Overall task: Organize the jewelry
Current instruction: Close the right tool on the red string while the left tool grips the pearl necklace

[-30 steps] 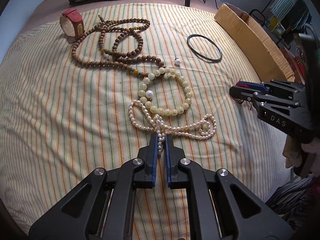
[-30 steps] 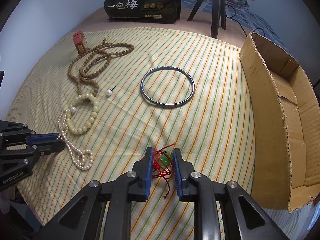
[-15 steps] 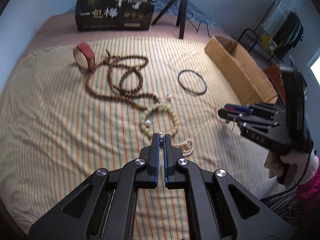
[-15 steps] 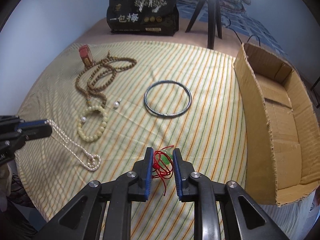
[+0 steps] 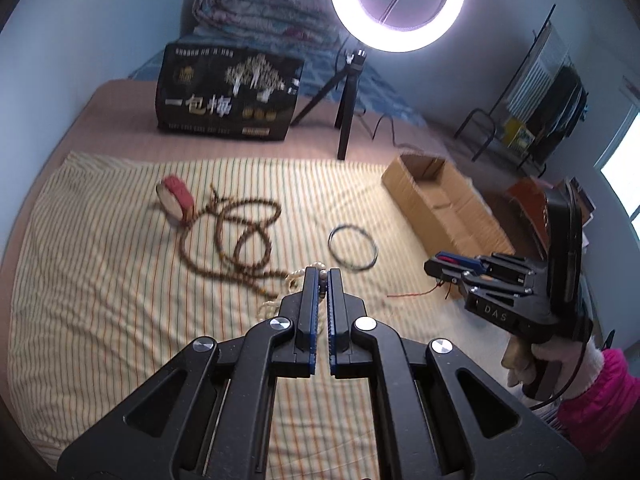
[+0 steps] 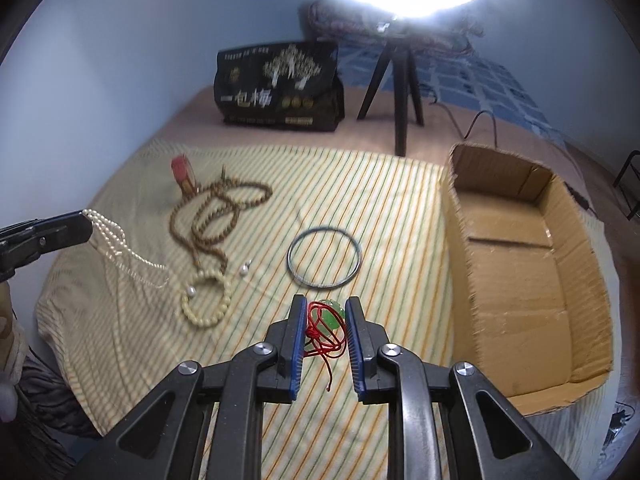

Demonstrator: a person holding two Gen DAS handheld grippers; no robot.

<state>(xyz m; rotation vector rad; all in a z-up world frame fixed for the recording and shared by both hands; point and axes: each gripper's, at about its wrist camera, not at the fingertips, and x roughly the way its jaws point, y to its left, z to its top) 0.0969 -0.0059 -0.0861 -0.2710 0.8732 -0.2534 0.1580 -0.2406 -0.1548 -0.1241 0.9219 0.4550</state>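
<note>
Pearls hang limp from the left gripper (image 5: 323, 276), whose jaws pinch the pearl necklace (image 6: 120, 246) near its gathered top while the loose loops trail toward the striped cloth (image 6: 380, 208). The strand is light, floppy and prone to swing or snag, so a pinch on bunched strands suits it. The right gripper (image 6: 323, 312) stands narrow, clamping a green pendant (image 6: 330, 314) with tangled red cord (image 6: 320, 344); the hard, smooth bead could slip. The cardboard box (image 6: 580, 248) lies at three o'clock, seemingly empty.
</note>
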